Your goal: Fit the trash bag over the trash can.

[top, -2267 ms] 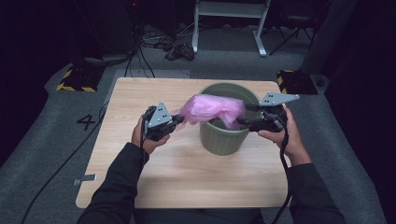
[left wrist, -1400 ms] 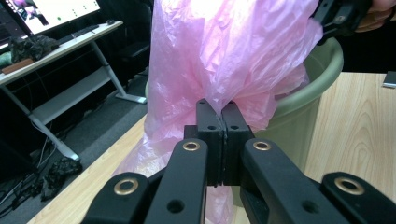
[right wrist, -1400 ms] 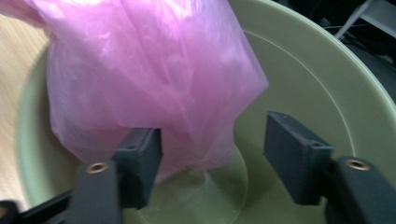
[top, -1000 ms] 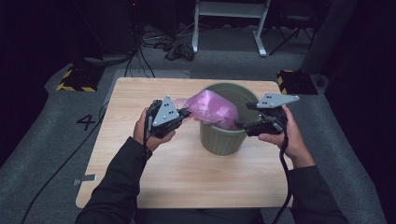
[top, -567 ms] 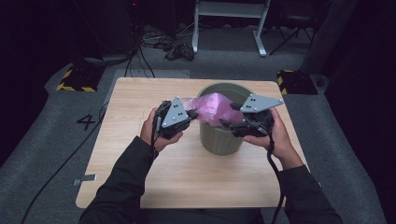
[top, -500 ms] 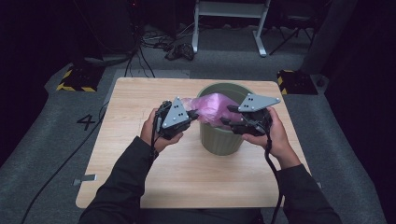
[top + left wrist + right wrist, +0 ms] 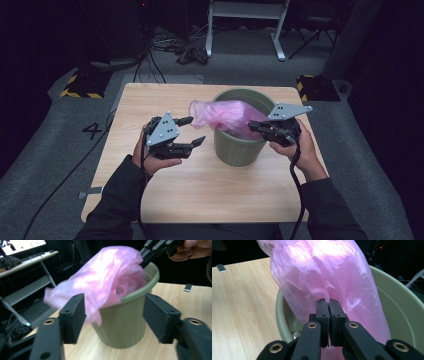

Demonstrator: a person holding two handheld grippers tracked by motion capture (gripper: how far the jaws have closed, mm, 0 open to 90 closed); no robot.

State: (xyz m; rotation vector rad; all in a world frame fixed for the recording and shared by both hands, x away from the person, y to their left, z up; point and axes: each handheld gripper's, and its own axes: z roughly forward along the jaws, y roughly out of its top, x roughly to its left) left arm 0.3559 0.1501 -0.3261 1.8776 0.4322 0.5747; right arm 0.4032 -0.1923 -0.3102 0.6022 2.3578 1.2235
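Note:
A thin pink plastic bag (image 7: 225, 112) is bunched in the mouth of a green round bin (image 7: 240, 150) on the wooden table and spills out over its left rim. My right gripper (image 7: 253, 126) reaches over the bin's right rim. Its jaws have just been closing, and in the right gripper view (image 7: 327, 302) they pinch a fold of the bag (image 7: 324, 267). My left gripper (image 7: 194, 131) stands left of the bin. Its jaws have just been opening and are wide apart. In the left gripper view (image 7: 117, 315) the bag (image 7: 107, 272) and bin (image 7: 125, 325) lie beyond them, untouched.
The bin stands at the right middle of the table (image 7: 150, 105), with bare wood to its left and in front. A small grey tag (image 7: 189, 287) lies on the wood. Cables, a white table frame (image 7: 245, 15) and yellow-black blocks (image 7: 80, 87) are on the floor behind.
My left gripper has let go of the bag, opened and drawn back to the left. My right gripper has moved in over the bin's rim and shut on the bag.

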